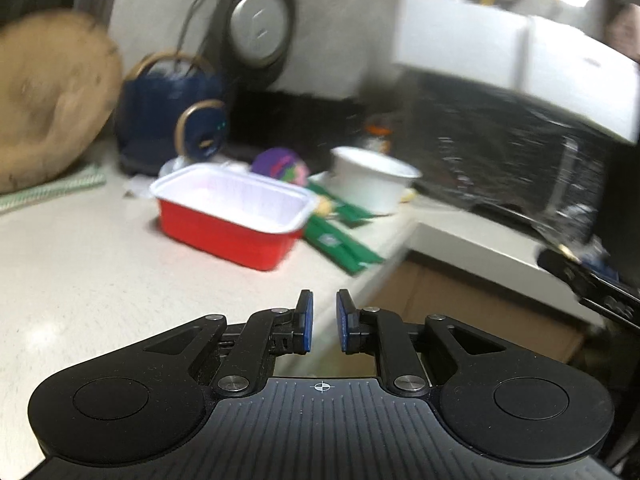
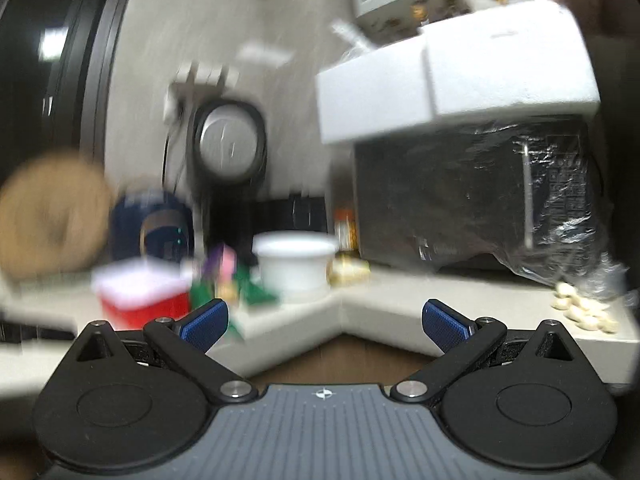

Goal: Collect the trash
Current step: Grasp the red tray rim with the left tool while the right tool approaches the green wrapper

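A red tray with a white inside lies on the pale counter, some way ahead of my left gripper. Its blue pads stand a narrow gap apart with nothing between them. Behind the tray are a purple and pink wrapper, green wrappers and a white bowl. My right gripper is wide open and empty, short of the counter's inner corner. Its blurred view shows the red tray, the green wrappers and the white bowl ahead to the left.
A blue appliance and a round wooden board stand at the back left. A black oven wrapped in plastic carries white foam boxes. Pale small pieces lie at the counter's right. A brown cardboard box sits below the counter edge.
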The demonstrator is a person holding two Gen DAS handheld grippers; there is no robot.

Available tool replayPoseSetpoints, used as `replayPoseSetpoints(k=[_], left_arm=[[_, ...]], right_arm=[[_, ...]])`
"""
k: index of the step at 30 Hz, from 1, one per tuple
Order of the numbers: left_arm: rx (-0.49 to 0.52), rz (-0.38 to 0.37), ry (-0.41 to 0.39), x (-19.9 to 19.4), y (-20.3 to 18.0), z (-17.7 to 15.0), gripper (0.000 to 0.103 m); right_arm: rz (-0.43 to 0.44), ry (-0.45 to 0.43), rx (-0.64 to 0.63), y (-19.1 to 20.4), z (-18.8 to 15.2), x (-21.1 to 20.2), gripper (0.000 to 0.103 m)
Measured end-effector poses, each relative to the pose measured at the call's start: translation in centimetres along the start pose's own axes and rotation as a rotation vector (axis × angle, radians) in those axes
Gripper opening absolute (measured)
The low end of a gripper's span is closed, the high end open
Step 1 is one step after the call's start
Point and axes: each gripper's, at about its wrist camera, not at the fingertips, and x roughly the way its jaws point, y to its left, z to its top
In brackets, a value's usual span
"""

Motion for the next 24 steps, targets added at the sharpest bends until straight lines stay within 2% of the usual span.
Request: replayPoseSetpoints(k=[2,3,7,11,13,16,17,20,24], left_arm=[[-0.051,0.045,0.024,2.0,1.6,1.7,0.016],[-0.072,0.068,0.023,2.7,2.2,2.3,0.016],[-0.222,0.139,-0.027,4.8,5.3,4.3,0.017],[-0.372,0.199,-0.04,7.3,7.3,4.9,0.017],[-0.347,0.237,-0.049,8.4,7.1,5.1,0.018],[-0.221,0.313,-0.078,9.0,6.5,4.7,0.025],[-0.195,0.326,-0.077,8.8,6.5,4.5,0.025],[-0.134,0.34,-0.033,7.9,6.8,3.7,0.025],[-0.121,0.344,0.001,6.7,8.1,3.4,0.025]], right_arm=[[0.085,0.128,0.034,-1.2,0.6,3.3,0.103],[0.093,0.123,0.034,-1.2,0.5,4.2,0.103],[-0.014,0.124,-0.096,0.2,0.0,6.9,0.103],[-0.002,0.198,-0.167,0.8,-0.3,8.1,0.103],[-0.017,0.212,-0.199,1.1,-0.4,7.9,0.103],[-0.044,0.212,-0.229,1.1,-0.9,7.3,0.103],[-0.047,0.238,-0.237,1.1,-1.2,6.8,0.103],[-0.08,0.173,-0.328,2.1,-1.2,5.9,0.103],[-0.209,-0.179,-0.396,2.7,-1.3,3.8,0.103]])
